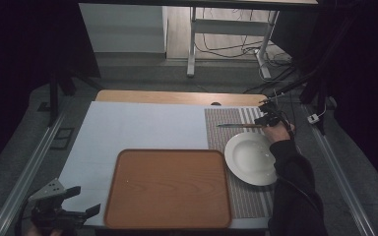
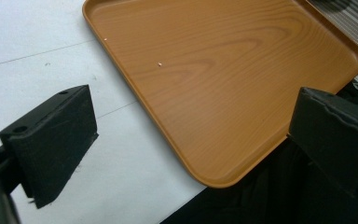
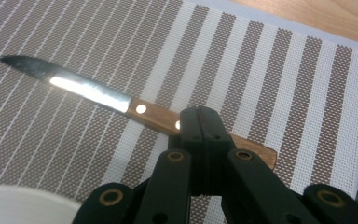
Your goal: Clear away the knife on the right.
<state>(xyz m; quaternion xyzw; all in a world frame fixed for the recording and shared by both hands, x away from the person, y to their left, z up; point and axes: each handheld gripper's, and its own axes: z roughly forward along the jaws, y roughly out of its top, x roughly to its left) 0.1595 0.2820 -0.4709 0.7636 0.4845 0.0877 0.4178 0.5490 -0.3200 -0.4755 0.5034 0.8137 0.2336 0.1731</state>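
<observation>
My right gripper (image 1: 267, 118) is at the far right of the table, clamped on the wooden handle of a knife (image 1: 239, 126). In the right gripper view the jaws are pressed together across the handle (image 3: 156, 115) between its rivets, and the blade (image 3: 70, 84) runs out to the left over the mat (image 3: 270, 70). I cannot tell whether the knife rests on the mat or is held just above it. From above, the knife lies crosswise with its tip pointing left, just beyond the far rim of the plate (image 1: 252, 158).

The white plate sits on the striped mat (image 1: 226, 123), just right of the tray (image 1: 168, 188); from above, the plate's left edge looks to meet the tray's right rim. The wooden tray is on the white sheet (image 1: 133, 128) near the table's near edge.

My left gripper (image 1: 81, 200) is at the near left corner, beside the tray, holding nothing. In the left gripper view its pads (image 2: 56, 140) stand wide apart, with the tray's corner (image 2: 223, 79) seen between them.
</observation>
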